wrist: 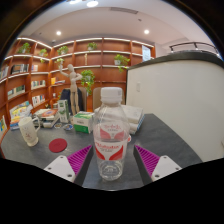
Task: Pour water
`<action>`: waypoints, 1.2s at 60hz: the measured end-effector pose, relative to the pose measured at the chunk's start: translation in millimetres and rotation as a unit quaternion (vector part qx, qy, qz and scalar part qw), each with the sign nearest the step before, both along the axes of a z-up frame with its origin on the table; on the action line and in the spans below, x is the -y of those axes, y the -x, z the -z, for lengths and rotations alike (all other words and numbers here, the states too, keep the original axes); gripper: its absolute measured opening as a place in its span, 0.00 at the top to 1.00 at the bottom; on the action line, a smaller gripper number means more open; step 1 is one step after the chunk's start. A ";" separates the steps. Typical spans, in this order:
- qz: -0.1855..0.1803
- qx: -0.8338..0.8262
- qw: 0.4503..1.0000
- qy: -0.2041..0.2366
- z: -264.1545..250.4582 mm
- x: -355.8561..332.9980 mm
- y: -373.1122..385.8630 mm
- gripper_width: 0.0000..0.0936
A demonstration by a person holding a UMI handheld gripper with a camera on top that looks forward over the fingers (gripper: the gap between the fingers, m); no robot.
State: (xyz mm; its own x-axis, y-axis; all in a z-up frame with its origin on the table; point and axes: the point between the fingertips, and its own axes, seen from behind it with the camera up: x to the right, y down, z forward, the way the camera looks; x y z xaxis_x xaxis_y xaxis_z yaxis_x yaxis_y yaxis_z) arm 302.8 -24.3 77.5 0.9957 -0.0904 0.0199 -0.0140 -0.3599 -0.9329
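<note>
A clear plastic water bottle with a white cap and a red-and-white label stands upright on the grey table. It stands between the two fingers of my gripper. The fingers are open, and a gap shows between the bottle and the magenta pads on each side. The bottle's clear lower part shows down to its base, level with the fingertips.
On the table to the left lie a red round lid, a pale cup-like vessel and a green box. A white partition stands at the right. Wooden shelves with plants line the back.
</note>
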 end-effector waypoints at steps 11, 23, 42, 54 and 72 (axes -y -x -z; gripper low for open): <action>-0.029 0.012 0.999 -0.028 -4.7 -25.8 6.8 0.44; -0.037 0.048 0.998 -0.035 -8.4 -31.0 15.4 0.64; -0.081 0.175 0.981 0.013 -21.2 -42.2 61.9 0.64; -0.151 0.360 0.920 0.036 -50.5 -72.7 137.3 0.65; -0.215 0.624 0.750 0.037 -68.9 -112.1 221.5 0.65</action>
State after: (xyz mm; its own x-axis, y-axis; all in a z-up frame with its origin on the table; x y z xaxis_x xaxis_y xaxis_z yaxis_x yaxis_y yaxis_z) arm 81.3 87.7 146.4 0.1332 0.2816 0.9502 0.9862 -0.1327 -0.0989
